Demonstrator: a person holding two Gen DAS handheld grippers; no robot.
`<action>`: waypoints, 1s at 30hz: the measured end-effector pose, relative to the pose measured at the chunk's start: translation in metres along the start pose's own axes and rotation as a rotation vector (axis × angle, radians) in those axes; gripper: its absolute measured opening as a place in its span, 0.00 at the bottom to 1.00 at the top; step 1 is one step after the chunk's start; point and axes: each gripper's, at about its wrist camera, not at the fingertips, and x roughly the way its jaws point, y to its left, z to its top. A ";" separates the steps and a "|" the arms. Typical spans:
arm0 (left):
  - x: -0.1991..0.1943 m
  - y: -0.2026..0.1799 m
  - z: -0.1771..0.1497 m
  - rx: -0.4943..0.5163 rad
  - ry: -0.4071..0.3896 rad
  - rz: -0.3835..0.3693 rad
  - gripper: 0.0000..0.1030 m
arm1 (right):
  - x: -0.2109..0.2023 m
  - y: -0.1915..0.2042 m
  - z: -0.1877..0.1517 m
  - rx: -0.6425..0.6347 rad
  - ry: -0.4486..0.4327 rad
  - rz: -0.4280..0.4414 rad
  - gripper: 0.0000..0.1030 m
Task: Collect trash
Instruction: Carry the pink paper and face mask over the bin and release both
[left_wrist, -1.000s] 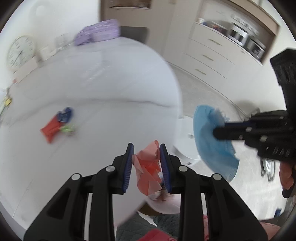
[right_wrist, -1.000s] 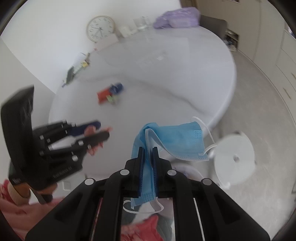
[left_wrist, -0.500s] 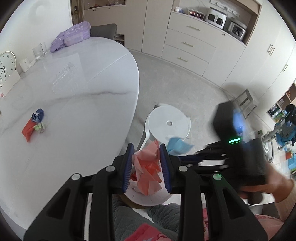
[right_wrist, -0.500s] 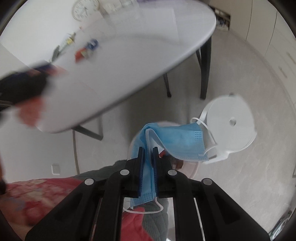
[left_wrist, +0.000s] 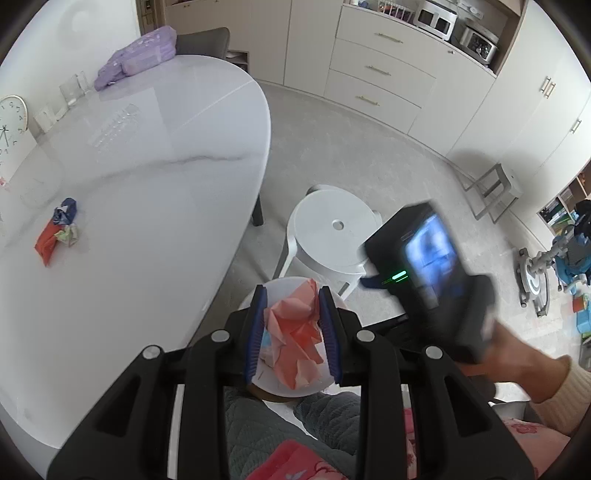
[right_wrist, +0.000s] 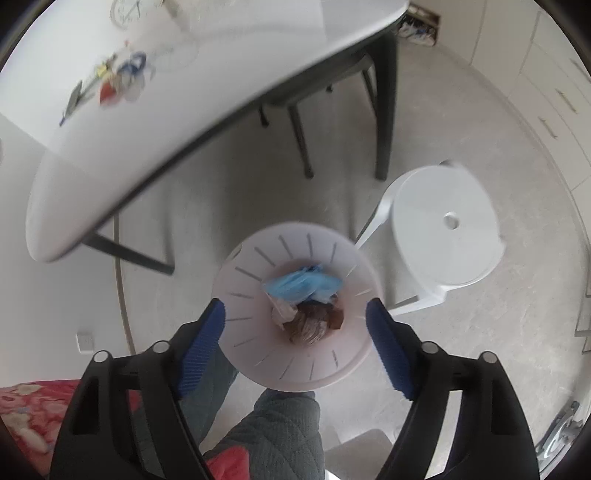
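My left gripper is shut on a crumpled pink paper and holds it over the white round trash bin on the floor. My right gripper is open and empty, straight above the same bin. A blue face mask lies inside the bin on brown and clear wrappers. A small heap of red, blue and green scraps lies on the white table; it also shows blurred in the right wrist view.
A white plastic stool stands beside the bin, also in the right wrist view. The table's dark legs are behind the bin. A purple bag, glasses and a clock sit on the table's far end. Cabinets line the back wall.
My right gripper swung from the table down over the bin, opened and let go of the blue mask, which now lies in the bin. My left gripper moved over the bin, still holding the pink paper.
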 end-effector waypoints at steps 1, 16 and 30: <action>0.002 -0.001 0.000 0.003 0.004 -0.002 0.28 | -0.012 -0.005 -0.001 0.014 -0.015 -0.003 0.82; 0.116 -0.027 -0.044 0.116 0.279 -0.097 0.83 | -0.110 -0.082 -0.023 0.225 -0.145 -0.089 0.88; 0.083 -0.019 -0.017 0.042 0.159 -0.025 0.86 | -0.128 -0.073 -0.002 0.170 -0.190 -0.080 0.88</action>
